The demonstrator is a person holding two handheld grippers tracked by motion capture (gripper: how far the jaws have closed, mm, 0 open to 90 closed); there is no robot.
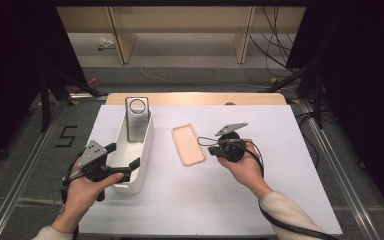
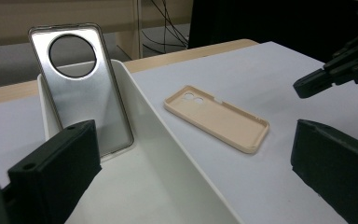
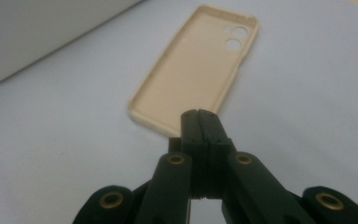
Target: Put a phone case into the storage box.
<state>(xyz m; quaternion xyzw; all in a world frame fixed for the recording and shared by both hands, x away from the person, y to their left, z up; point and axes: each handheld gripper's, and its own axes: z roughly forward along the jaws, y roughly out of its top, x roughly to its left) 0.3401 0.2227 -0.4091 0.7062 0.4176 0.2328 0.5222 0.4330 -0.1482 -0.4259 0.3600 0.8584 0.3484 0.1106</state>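
1. my right gripper [image 3: 199, 116] has its jaws pressed together, empty, at the near short edge of the beige soft plastic phone case [image 3: 196, 70], which lies hollow side up on the white tabletop [image 1: 260, 190].
2. my left gripper [image 1: 125, 162] has its jaws apart, straddling the near end wall of the white oblong plastic bin [image 1: 142, 150], where a silver phone case [image 2: 77, 88] leans.
3. to grasp well i'd part the right jaws, then pinch the case's thin rim squarely.
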